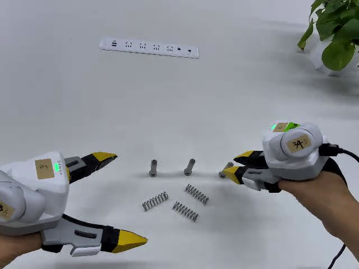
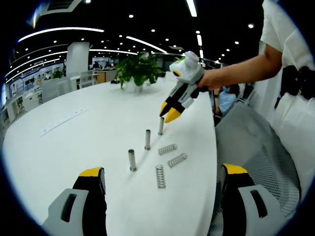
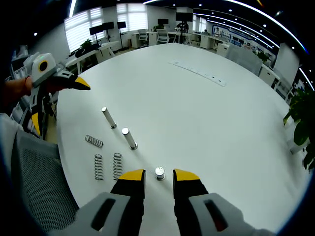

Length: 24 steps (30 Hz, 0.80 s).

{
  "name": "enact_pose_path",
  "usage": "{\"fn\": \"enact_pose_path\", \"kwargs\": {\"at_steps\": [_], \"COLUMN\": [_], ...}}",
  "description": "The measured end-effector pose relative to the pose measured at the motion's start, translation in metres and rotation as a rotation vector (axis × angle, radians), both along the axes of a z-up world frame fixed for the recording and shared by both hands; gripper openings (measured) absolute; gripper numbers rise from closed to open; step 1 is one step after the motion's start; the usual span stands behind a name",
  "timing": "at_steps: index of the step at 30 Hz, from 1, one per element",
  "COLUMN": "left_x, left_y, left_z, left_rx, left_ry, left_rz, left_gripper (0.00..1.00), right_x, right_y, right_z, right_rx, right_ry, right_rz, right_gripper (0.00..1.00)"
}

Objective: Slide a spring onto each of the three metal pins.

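Left tool [image 1: 128, 198] agape; right tool [image 1: 234, 166] straddles end pin [image 3: 160, 172]; springs [image 1: 185, 210] loose.

Three pins [image 1: 189, 166] stand in a row on the desk [image 1: 168, 112]. Three springs [image 1: 185, 211] lie before them, a power strip [image 1: 149, 47] behind.
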<state>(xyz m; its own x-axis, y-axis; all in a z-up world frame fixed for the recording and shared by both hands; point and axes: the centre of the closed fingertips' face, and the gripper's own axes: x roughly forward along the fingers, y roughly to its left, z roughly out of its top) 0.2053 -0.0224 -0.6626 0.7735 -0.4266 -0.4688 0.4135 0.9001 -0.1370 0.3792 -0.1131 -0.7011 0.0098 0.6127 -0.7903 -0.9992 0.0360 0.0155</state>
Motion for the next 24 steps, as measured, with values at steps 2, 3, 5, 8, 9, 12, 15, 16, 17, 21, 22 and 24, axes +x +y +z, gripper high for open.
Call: {"fn": "enact_pose_path", "kwargs": {"at_steps": [2,3,5,8,9,12,15,16,17,21,22,24], "left_x": [-0.001,-0.001,-0.001,-0.001,-0.001,-0.001,-0.002,-0.003,-0.003,-0.005,-0.005,-0.005], "left_y": [0.000,0.000,0.000,-0.001,-0.001,-0.001,-0.001,-0.001,-0.001,0.001,0.002,0.002], "left_z": [0.000,-0.001,-0.001,0.000,0.001,0.000,-0.001,0.000,-0.001,-0.002,-0.003,-0.003], "left_rx": [0.002,0.002,0.005,0.009,0.010,0.015,0.019,0.021,0.023,0.030,0.037,0.034], "left_ry": [0.000,0.001,0.003,0.004,0.005,0.008,0.015,0.015,0.017,0.026,0.032,0.039], "left_rz": [-0.002,-0.004,-0.005,-0.008,-0.009,-0.010,-0.012,-0.012,-0.010,-0.003,0.004,0.011], "left_gripper": [1.00,1.00,0.99,0.99,0.99,0.99,0.98,0.98,0.98,0.97,0.96,0.95], "right_x": [-0.001,-0.001,-0.002,-0.001,-0.001,0.001,0.001,0.002,0.001,-0.002,-0.003,-0.005], "right_y": [-0.002,-0.003,-0.004,-0.006,-0.007,-0.010,-0.013,-0.014,-0.015,-0.018,-0.019,-0.021], "right_z": [-0.003,-0.002,0.004,0.008,0.010,0.014,0.017,0.018,0.019,0.026,0.027,0.028], "right_rx": [0.004,0.007,0.017,0.032,0.038,0.057,0.071,0.075,0.087,0.115,0.119,0.121], "right_ry": [-0.002,-0.002,-0.004,-0.003,-0.004,-0.003,-0.008,-0.008,-0.008,0.008,0.005,0.005], "right_rz": [0.003,0.005,0.016,0.019,0.020,0.017,0.023,0.022,0.027,0.028,0.037,0.058], "right_gripper": [0.25,0.25,0.28,0.32,0.32,0.35,0.40,0.41,0.41,0.46,0.48,0.50]}}
